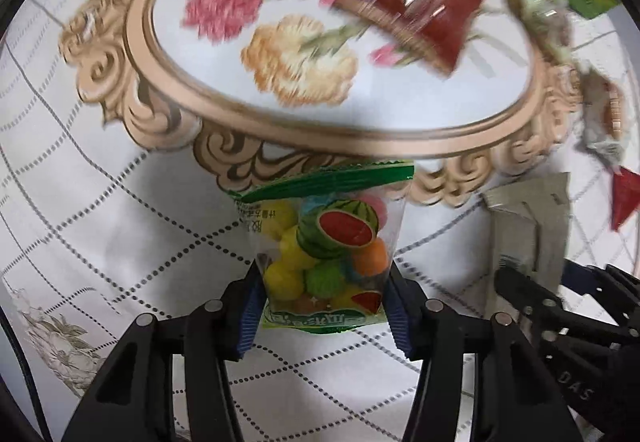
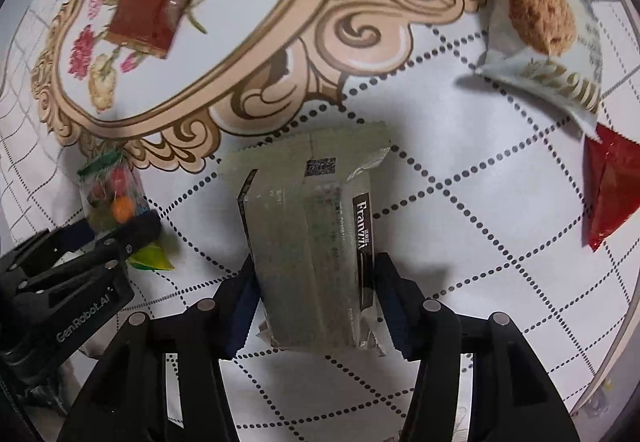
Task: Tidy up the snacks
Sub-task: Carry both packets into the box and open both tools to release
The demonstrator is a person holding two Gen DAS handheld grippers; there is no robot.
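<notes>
Candy bag (image 1: 324,254), the clear one with the watermelon print, sits pinched between the left gripper (image 1: 322,306) pads, right over the checked tablecloth (image 1: 120,242) near the floral oval. Right gripper (image 2: 316,306) straddles the silver wafer pack (image 2: 312,242); pads are at its sides, but can't tell if they're actually squeezing it.
</notes>
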